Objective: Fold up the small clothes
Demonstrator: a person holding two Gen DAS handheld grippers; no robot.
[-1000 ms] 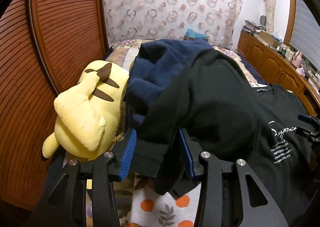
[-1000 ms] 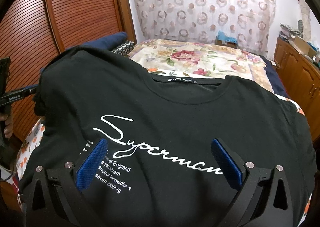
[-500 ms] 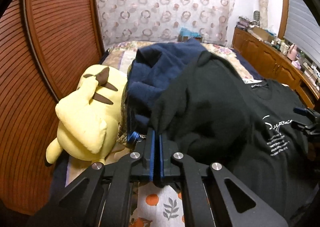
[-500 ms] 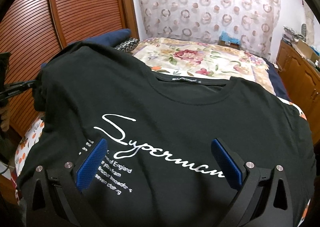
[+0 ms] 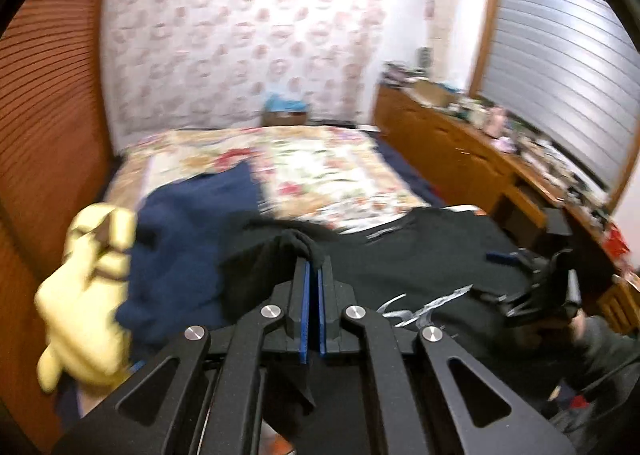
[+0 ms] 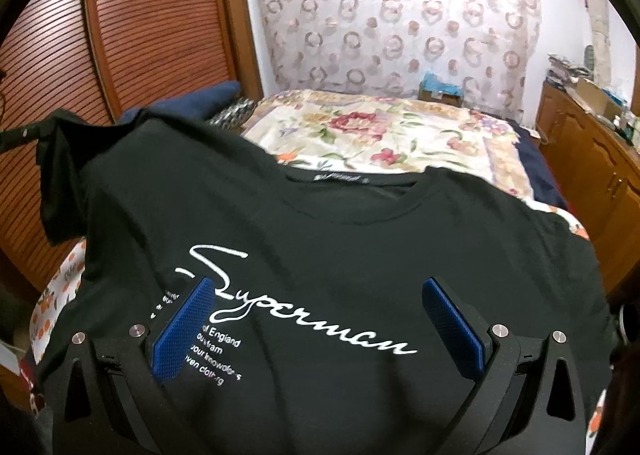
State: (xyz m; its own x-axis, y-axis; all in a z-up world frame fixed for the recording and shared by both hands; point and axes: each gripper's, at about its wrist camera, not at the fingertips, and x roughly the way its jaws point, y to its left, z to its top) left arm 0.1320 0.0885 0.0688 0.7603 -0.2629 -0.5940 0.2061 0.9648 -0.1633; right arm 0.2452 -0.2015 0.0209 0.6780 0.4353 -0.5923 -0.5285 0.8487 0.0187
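Two grippers are at work over one black T-shirt (image 6: 340, 239); the garment lies front-up on the bed (image 6: 400, 135), its white script lettering (image 6: 296, 315) and small printed lines facing the right wrist camera, its collar toward the far wall. In the left wrist view the left gripper (image 5: 313, 275) has its blue pads pressed together on a bunched fold of the shirt's black cloth (image 5: 300, 243), which puckers up just past the fingertips; more black fabric hangs down between the linkage arms below. In the right wrist view that pinched sleeve (image 6: 56, 159) is lifted clear of the bedding at the left edge, drooping in a point, while the rest of the shirt stays spread flat. The right gripper (image 6: 320, 319) hovers over the shirt's chest with its blue pads (image 6: 184, 327) spread wide apart, one on each side of the lettering, holding nothing; whether they touch the cloth cannot be told. Beside the shirt in the left wrist view sit a dark blue garment (image 5: 188, 239) and, further left, a yellow plush toy (image 5: 84, 295), both blurred; a floral quilt (image 5: 312, 171) covers the bed beyond; a wooden cabinet (image 5: 460, 159) loaded with small items runs along the right wall; slatted wooden doors (image 6: 152, 23) stand to the left.
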